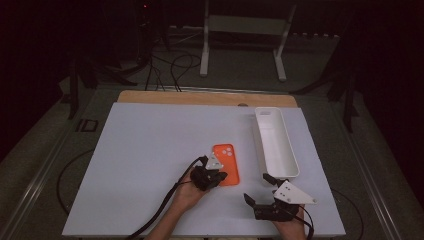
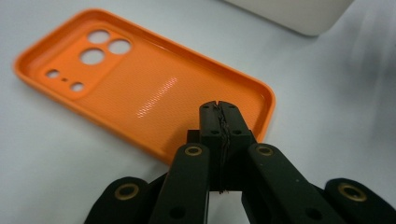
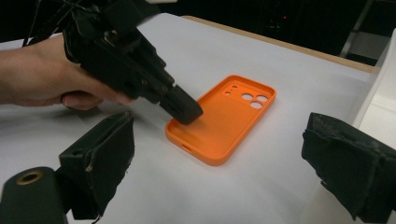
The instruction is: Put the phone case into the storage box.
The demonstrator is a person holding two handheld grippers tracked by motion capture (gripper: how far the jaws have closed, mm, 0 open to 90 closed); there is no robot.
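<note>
While the left gripper (image 2: 219,108) has its jaws pressed flat together with nothing between them, their joined tip sits just over the near end of the orange phone case (image 2: 140,88), inside its raised rim or touching it; which, the gripper views leave unclear. From the right gripper view, the same closed tip (image 3: 184,109) angles down onto the case's corner nearest the person's hand (image 3: 42,77). The case lies open side up, camera cut-outs at the end farthest from the jaws, flat on the white worktop (image 1: 150,150).

Further out, beyond the case and off to one side of the left jaws, stands a long white tray (image 1: 276,142), seemingly with nothing in it. The right gripper (image 3: 215,163) waits near the worktop's near edge, jaws spread wide apart and holding nothing, the case lying ahead between them at a distance.

Judging by this, the step in hand is nudging or pinning the case with a closed tip. To do it well, press lightly on the floor of the case rather than the thin rim, push along the worktop in line with the long axis so it does not spin, and keep the right jaws clear until the case is placed for a grasp.
</note>
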